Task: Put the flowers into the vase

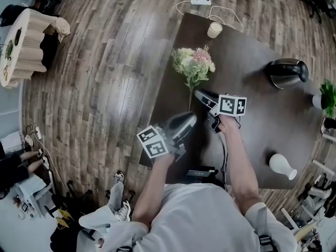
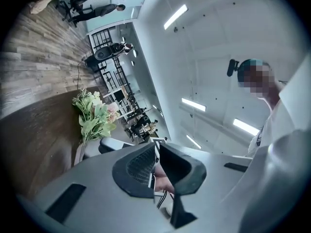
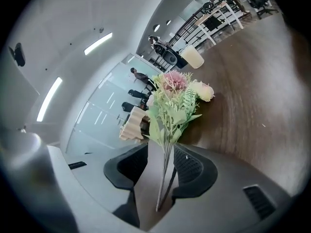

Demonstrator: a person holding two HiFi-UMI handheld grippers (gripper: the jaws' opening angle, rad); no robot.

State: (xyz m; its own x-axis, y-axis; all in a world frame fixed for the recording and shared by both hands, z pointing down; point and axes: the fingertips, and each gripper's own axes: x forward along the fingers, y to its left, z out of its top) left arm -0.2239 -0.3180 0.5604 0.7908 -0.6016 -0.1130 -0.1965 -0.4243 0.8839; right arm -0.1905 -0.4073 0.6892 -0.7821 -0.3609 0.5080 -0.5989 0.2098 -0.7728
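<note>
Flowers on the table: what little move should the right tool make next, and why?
Probably squeeze the right tool shut on the stems. It stands open around the stems of the flowers, which lie on the table, not yet pinched. The white vase stands apart, near the table's edge, so the flowers likely need gripping before they can be carried there.

Matt dark-brown wood-grain desk [image 1: 252, 109]; glossy dark metal kettle [image 1: 286, 72] at two o'clock, smooth white rounded vase [image 1: 282, 166] at four.
</note>
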